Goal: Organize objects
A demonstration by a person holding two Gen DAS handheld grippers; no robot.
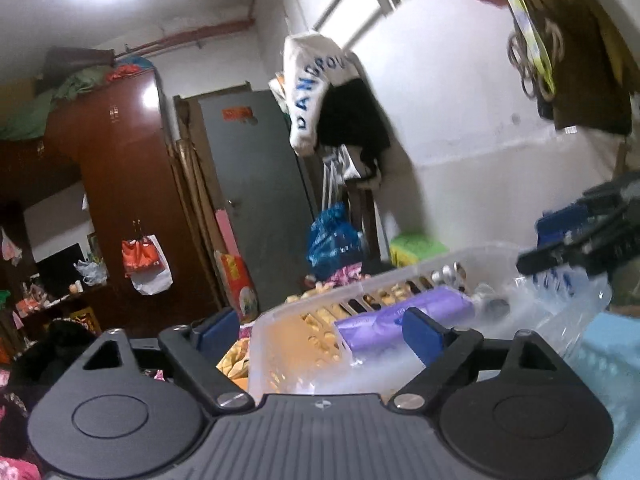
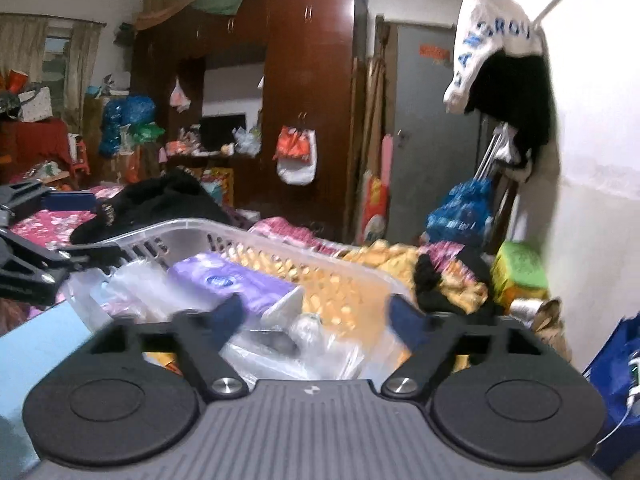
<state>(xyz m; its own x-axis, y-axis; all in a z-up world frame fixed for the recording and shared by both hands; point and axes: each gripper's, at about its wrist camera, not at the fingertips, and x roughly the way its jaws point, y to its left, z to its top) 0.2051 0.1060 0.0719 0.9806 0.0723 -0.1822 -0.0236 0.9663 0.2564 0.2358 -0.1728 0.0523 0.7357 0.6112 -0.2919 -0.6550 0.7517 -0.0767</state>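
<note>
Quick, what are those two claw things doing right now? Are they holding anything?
Left gripper: open, holding nothing, fingers spread before the clear basket.
Right gripper: open, holding nothing, above the plastic bags in the basket.

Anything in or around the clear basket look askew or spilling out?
The translucent slatted plastic basket is overfilled: crumpled clear plastic bags bulge over its near rim, and the purple soft pack lies slanted on top. Nothing looks broken.
</note>
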